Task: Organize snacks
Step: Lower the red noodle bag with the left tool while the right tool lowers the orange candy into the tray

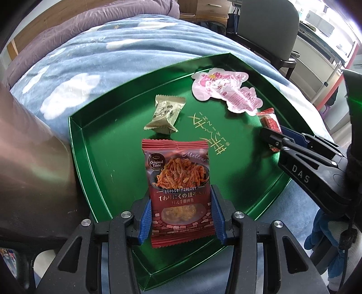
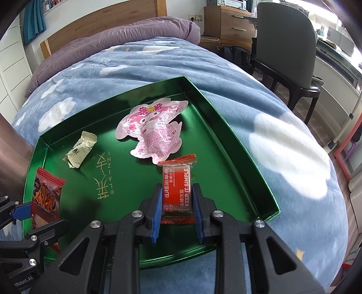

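A shallow green tray lies on a bed. My left gripper is shut on a dark red shredded-meat snack packet over the tray's near left part. In the right wrist view that packet and the left gripper show at the lower left. My right gripper is shut on a small red packet over the tray's right side. The left wrist view shows the same packet in the right gripper. A pink character-shaped packet and an olive-gold wrapped sweet lie loose in the tray.
A blue cloud-print blanket covers the bed, with a purple duvet at its far end. A dark chair and wooden drawers stand beyond the bed's right side. A blue-gloved hand holds the right gripper.
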{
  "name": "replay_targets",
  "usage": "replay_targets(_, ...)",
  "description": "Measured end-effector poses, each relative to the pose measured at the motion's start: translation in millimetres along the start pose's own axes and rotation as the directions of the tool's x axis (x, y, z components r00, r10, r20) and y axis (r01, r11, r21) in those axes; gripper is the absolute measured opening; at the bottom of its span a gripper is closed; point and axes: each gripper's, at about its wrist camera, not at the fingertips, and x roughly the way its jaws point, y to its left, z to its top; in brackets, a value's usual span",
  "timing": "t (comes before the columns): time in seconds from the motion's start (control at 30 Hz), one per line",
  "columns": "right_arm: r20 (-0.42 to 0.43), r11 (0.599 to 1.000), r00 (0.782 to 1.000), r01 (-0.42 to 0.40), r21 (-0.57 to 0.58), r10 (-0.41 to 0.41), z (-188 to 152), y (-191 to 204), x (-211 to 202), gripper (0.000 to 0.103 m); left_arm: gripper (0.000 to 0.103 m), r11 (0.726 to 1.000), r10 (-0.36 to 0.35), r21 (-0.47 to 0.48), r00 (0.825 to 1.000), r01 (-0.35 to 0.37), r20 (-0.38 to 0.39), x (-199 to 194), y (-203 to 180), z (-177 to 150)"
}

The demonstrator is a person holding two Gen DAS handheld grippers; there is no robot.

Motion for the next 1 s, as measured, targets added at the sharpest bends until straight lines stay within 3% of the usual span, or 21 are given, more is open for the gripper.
replay_targets(0.37, -0.014, 1.000, 1.000, 0.005, -0.017, -0.005, 0, 4, 0, 0.025, 0.042, 1.000, -0.009, -0.026, 0.999, 0.008, -0.040, 10, 8, -2)
replay_targets(0.47, -0.022, 1.000, 1.000, 0.004, -0.023, -0.004, 1, 5, -1, 0.030, 0.042, 0.999, -0.020, -0.032, 0.999, 0.018, -0.048, 10, 10, -2)
replay_targets(0.53, -0.019, 1.000, 1.000, 0.000, -0.029, -0.001, 2, 6, -3, 0.048, 0.043, 0.999, -0.016, -0.031, 0.999, 0.014, -0.050, 9, 10, -1)
replay_targets(0.67, -0.004, 0.999, 1.000, -0.002, -0.038, 0.002, 4, 10, -10, 0.068, 0.047, 0.999, -0.013, -0.036, 0.999, 0.012, -0.037, 4, 13, 0)
replay_targets(0.73, 0.006, 0.999, 1.000, -0.001, -0.037, 0.001, 6, 10, -16, 0.083, 0.049, 0.999, -0.012, -0.038, 1.000, 0.011, -0.027, -1, 14, 1)
replay_targets(1.0, 0.051, 0.999, 0.999, 0.000, -0.036, 0.002, 16, 10, -48, 0.088, 0.052, 1.000, 0.003, -0.030, 1.000, -0.002, 0.016, -28, 13, 4)
